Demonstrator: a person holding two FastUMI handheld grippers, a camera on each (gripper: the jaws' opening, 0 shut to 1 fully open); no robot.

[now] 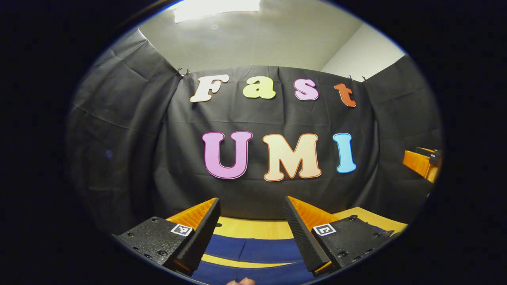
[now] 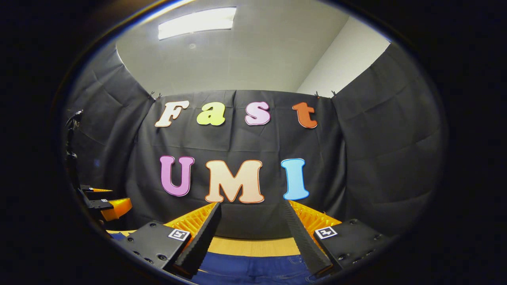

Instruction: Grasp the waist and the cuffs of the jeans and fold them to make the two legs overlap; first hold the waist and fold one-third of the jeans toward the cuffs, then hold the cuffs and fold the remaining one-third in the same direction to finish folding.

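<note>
The jeans [image 2: 253, 269] lie flat on the table [image 2: 253, 246], near its front edge, with a bare strip of tabletop between them and the far edge; in the left gripper view two blue bands of the jeans [image 1: 253, 249] cross the table [image 1: 253, 228]. The left gripper [image 1: 251, 231] hangs above them, fingers apart and empty, a fingertip [image 1: 241, 282] just below. The right gripper [image 2: 249, 237] likewise stands apart, holding nothing. Black cloth [image 2: 380, 158] walls the booth behind the table; nothing lies between grippers and jeans
</note>
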